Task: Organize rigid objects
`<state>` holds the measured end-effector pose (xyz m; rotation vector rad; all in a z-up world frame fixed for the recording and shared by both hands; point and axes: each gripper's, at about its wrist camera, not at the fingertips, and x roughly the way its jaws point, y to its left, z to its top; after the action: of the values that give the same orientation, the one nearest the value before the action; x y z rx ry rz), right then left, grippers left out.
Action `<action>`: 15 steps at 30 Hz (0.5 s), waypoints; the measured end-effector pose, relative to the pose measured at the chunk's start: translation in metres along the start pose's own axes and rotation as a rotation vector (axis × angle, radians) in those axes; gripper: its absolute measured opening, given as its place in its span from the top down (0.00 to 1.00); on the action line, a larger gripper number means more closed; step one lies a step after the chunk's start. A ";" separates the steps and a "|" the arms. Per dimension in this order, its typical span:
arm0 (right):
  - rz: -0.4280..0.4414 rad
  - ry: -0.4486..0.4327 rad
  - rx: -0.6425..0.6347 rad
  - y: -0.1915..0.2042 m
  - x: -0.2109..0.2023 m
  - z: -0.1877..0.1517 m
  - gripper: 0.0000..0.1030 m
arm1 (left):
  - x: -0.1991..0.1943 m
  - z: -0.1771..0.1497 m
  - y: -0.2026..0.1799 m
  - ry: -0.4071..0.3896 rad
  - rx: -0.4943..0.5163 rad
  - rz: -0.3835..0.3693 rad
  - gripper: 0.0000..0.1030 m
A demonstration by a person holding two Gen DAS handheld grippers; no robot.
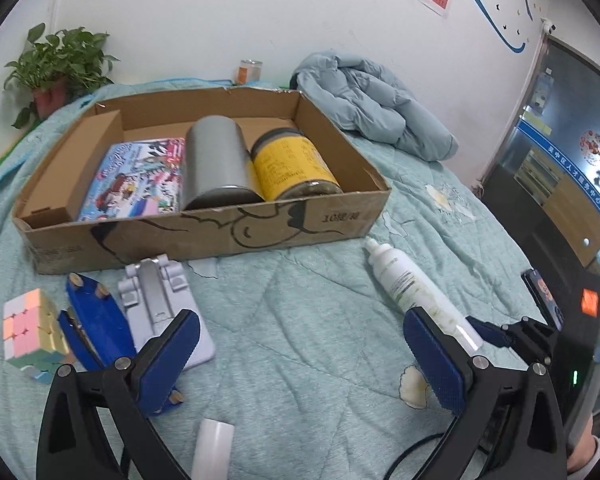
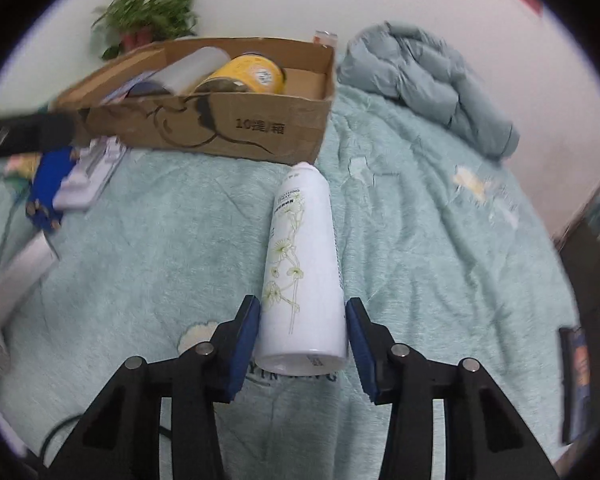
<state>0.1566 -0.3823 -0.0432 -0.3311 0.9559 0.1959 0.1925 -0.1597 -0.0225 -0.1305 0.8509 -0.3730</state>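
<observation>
Right tool (image 2: 303, 334) tight around white bottle (image 2: 303, 264), contact blurred; left tool (image 1: 300, 356) apart, bottle base hidden.

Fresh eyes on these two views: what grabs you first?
The white spray bottle lying on the teal quilt, its base sitting between the pads of the right tool. Behind it, the open cardboard box already holds a silver can, a yellow-labelled jar and a colourful flat box. Left of the open left tool, a pastel puzzle cube lies on the quilt.
</observation>
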 end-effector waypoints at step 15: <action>0.390 0.039 0.205 0.005 0.007 0.007 0.42 | 0.074 0.011 -0.018 0.238 -0.031 -0.285 0.03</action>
<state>0.1645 -0.3746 -0.0466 0.0433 1.0640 0.4450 0.2406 -0.2045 -0.0633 -0.2410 1.0767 -0.6515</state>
